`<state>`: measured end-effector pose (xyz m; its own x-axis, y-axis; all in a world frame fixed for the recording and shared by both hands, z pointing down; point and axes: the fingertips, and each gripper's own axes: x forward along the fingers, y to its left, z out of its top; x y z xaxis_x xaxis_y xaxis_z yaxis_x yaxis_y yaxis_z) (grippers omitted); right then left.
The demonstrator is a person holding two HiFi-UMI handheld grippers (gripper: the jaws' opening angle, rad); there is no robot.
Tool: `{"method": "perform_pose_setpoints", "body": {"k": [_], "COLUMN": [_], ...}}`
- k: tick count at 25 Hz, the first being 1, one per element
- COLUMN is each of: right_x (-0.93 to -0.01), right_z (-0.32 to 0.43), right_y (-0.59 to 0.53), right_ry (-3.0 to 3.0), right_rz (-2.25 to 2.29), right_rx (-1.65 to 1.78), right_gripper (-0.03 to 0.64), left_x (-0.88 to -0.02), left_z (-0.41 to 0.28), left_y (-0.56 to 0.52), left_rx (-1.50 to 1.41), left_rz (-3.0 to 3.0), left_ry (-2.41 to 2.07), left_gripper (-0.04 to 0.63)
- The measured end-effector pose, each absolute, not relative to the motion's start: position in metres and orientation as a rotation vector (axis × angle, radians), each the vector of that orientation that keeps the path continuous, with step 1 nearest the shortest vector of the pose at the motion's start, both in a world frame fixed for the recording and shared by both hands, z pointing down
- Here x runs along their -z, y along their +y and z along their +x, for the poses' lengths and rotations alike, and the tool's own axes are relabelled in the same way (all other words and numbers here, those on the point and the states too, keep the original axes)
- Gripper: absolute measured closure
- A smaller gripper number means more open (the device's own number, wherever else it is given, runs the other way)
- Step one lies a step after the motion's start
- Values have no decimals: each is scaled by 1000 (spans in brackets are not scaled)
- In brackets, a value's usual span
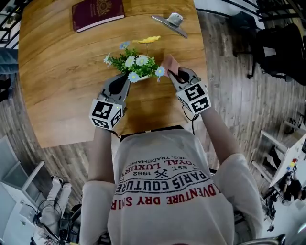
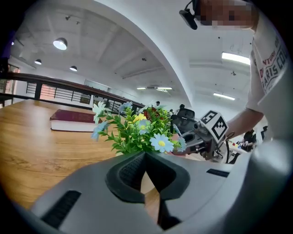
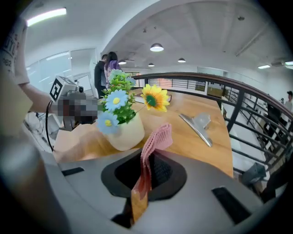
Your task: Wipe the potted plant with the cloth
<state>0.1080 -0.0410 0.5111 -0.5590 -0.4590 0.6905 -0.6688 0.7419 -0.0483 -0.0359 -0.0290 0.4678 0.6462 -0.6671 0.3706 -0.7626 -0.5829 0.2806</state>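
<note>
A small potted plant point(image 1: 136, 64) with blue, white and yellow flowers stands in a cream pot point(image 3: 124, 133) on the wooden table point(image 1: 62, 72). My left gripper point(image 1: 125, 79) is shut with nothing between its fingers, its tips close to the near left side of the plant point(image 2: 137, 132). My right gripper point(image 1: 173, 72) is shut on a folded pink cloth point(image 1: 168, 62), just right of the plant. In the right gripper view the cloth point(image 3: 156, 136) sticks up from the jaws beside the pot, not touching it.
A maroon book point(image 1: 98, 13) lies at the table's far edge, a metal clip point(image 1: 171, 23) to its right. The near table edge runs just in front of the person's body. A black railing point(image 3: 238, 98) and dark chairs point(image 1: 282, 48) stand beyond the table's right side.
</note>
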Motion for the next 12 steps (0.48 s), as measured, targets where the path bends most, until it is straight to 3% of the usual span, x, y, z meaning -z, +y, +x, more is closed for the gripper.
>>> {"method": "perform_pose_setpoints", "body": {"k": [12], "right_x": [-524], "right_z": [40], "right_y": [-101], "right_ry": [-2378], "right_rz": [316], "right_rx": [-169], "right_gripper": [581], "left_x": [-468], "left_z": [-33], "left_y": [-36], "left_rx": [-347], "left_rz": [2348], "left_ry": [-1253], "left_gripper": [580]}}
